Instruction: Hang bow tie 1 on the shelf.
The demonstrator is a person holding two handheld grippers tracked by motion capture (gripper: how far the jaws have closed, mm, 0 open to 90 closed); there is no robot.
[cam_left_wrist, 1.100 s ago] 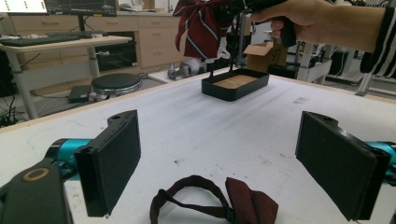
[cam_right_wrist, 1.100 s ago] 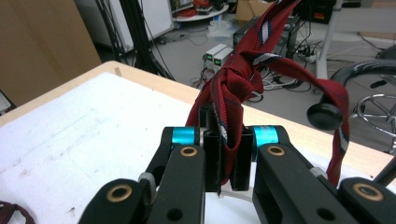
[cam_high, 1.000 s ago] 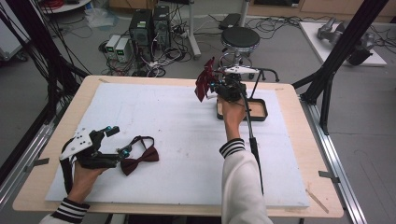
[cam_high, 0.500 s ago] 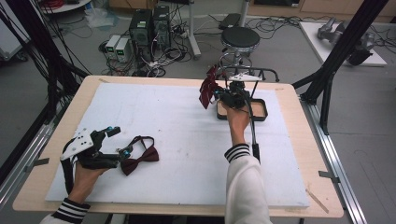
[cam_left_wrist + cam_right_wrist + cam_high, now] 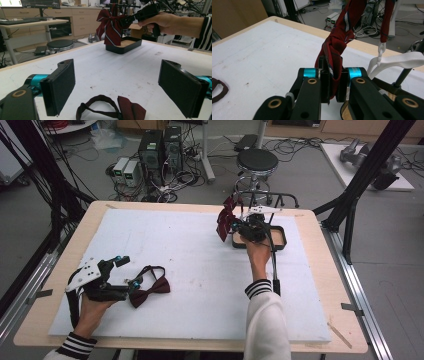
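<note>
Table (image 5: 60,270) with white mat (image 5: 165,240); the black tray (image 5: 280,237) sits just beneath the right gripper (image 5: 234,222), apparently the drop point. Right gripper: jaws clenched on the knot of the striped bow tie (image 5: 334,42), which hangs ahead of the jaws at the tray's near edge, its white strap (image 5: 397,61) trailing, presumably carried by the knot so the wings clear the rim. Left gripper (image 5: 117,86): jaws released, spread either side of the plain bow tie (image 5: 149,287) on the mat, seemingly poised for pickup.
</note>
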